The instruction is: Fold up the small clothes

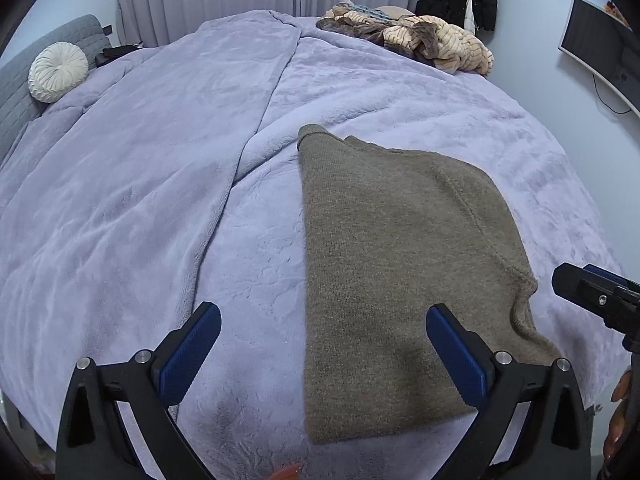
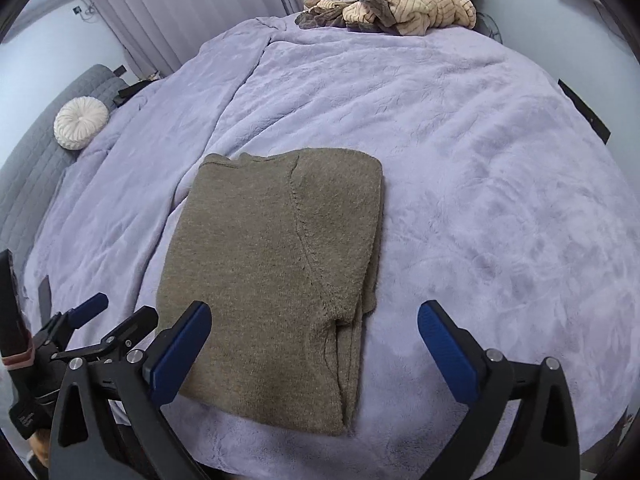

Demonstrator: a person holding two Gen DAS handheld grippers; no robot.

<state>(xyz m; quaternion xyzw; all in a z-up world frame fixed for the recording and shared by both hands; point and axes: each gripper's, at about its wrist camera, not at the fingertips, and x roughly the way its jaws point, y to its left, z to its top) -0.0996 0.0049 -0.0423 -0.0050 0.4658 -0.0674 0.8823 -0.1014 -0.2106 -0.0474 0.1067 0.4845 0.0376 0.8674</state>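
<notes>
A lilac bed (image 1: 140,184) fills the frame. The folded brown sweater (image 1: 392,264) lies centre-right, long axis running away from me, beneath my left claw (image 1: 324,336), nearer; both claws gape empty.

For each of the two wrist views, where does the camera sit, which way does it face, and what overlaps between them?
Left wrist: on the left gripper, open over the brown sweater's near left edge, facing across the bed; right gripper enters at right.
Right wrist: on the right gripper, open over the sweater's near right edge; left gripper shows lower left.
Shared: sweater, lilac blanket, round cushion, clothes pile.
</notes>
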